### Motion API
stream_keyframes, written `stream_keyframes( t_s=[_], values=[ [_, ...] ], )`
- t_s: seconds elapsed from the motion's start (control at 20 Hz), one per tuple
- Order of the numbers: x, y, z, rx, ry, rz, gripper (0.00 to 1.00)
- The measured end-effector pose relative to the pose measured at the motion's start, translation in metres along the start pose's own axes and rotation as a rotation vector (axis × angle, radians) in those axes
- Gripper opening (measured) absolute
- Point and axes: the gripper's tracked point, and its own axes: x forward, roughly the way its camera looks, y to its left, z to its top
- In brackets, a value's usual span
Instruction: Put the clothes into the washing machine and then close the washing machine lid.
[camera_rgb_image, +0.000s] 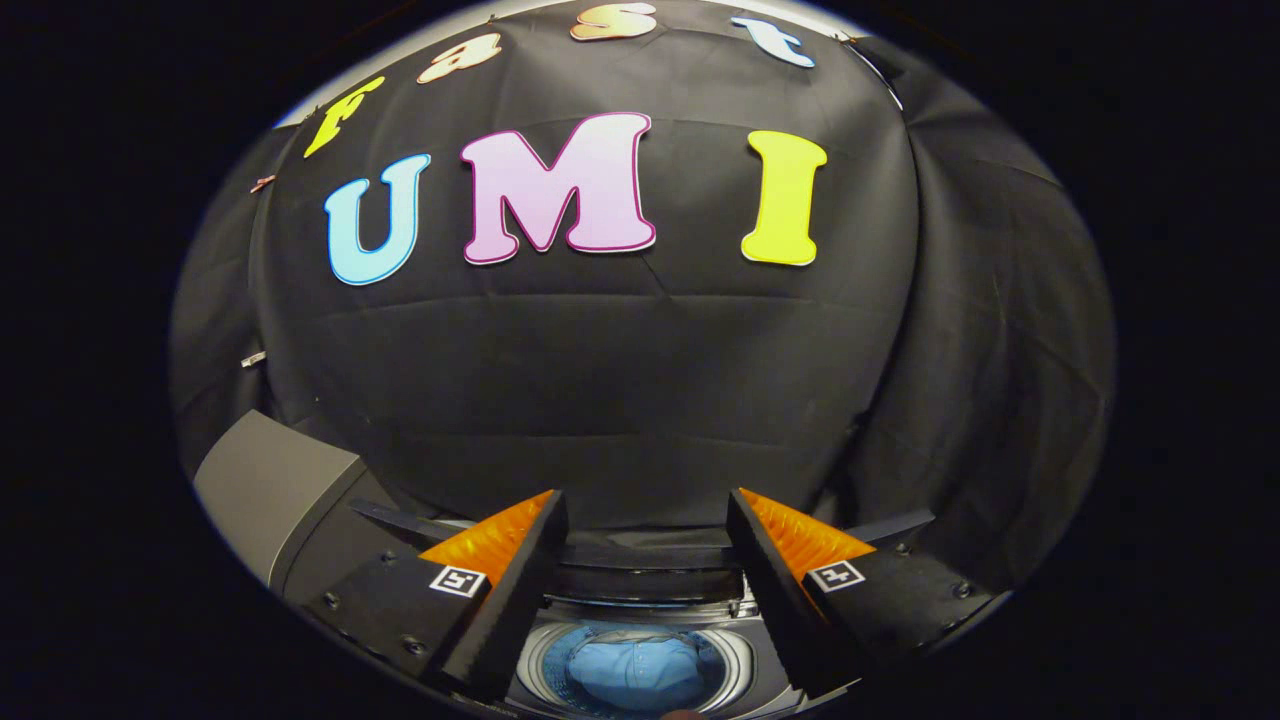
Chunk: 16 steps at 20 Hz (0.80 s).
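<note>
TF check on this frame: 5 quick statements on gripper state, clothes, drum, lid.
1. The gripper is open with nothing between its fingers. True.
2. The blue clothes lie inside the washing machine drum. True.
3. The drum opening is covered by a shut lid. False: the opening is uncovered and the clothes show inside it.
4. The fingers press on the clothes. False: the fingers stand apart above the machine, with the clothes lower down between them in the view.
5. A black cloth wall hangs beyond the fingers. True.
</note>
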Motion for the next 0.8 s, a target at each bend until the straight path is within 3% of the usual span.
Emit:
stream_keyframes(
  t_s=[0.8],
  values=[
    [-0.046, 0.001, -0.037, -0.002, 0.053, -0.102, 1.0]
  ],
)
